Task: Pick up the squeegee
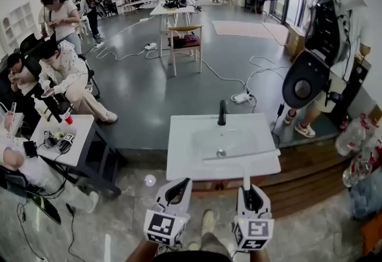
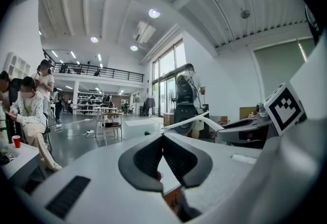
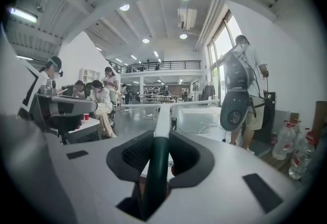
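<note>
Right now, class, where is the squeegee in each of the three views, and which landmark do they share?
Head view: squeegee lower centre-right, handle in the right gripper, blade over the sink's front edge.
Left gripper view: squeegee right of centre, pale bar beyond the jaws.
Right gripper view: squeegee centre, dark handle clamped between the jaws.
Shared landmark: the standing person with the black backpack.

left gripper (image 1: 178,187): jaws together, nothing between them; tips at near edge of washbasin (image 1: 179,162), left of its centre | right gripper (image 1: 251,194): jaws clamped on squeegee (image 1: 245,172) handle; at basin's near edge, right of centre | both side by side, apart, marker cubes up | forearms barely visible behind them
</note>
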`<state>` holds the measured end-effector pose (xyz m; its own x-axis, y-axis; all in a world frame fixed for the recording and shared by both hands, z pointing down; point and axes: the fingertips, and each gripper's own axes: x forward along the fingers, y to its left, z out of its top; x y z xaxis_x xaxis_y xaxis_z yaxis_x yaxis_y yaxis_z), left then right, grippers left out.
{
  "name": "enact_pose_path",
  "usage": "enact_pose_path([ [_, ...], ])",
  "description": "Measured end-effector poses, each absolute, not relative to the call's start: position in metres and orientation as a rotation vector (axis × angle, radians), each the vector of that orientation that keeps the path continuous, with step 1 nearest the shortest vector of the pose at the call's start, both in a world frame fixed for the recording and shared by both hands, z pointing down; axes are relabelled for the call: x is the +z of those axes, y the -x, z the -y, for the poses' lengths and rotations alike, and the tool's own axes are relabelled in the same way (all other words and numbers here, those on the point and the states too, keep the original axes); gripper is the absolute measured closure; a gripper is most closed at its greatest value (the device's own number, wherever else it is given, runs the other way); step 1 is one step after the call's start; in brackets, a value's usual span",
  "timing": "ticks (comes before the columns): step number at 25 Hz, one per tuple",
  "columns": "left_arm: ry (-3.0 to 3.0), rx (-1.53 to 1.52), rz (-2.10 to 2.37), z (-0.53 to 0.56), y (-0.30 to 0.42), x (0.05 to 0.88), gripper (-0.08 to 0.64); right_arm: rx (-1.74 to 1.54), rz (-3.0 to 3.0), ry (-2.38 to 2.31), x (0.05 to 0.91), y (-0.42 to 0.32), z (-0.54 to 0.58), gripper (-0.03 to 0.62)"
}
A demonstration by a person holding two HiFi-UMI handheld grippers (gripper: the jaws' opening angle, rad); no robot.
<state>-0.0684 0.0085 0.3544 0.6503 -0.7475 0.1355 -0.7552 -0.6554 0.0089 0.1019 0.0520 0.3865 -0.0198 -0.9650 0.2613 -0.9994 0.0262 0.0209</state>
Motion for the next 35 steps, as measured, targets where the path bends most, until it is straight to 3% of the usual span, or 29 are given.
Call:
enact_pose_path([
  [35, -2.78, 0.188, 1.287, -0.007, 0.066, 0.359, 0.558, 0.24, 2.115, -2.036, 0.384, -0.104, -0.043, 0.499],
])
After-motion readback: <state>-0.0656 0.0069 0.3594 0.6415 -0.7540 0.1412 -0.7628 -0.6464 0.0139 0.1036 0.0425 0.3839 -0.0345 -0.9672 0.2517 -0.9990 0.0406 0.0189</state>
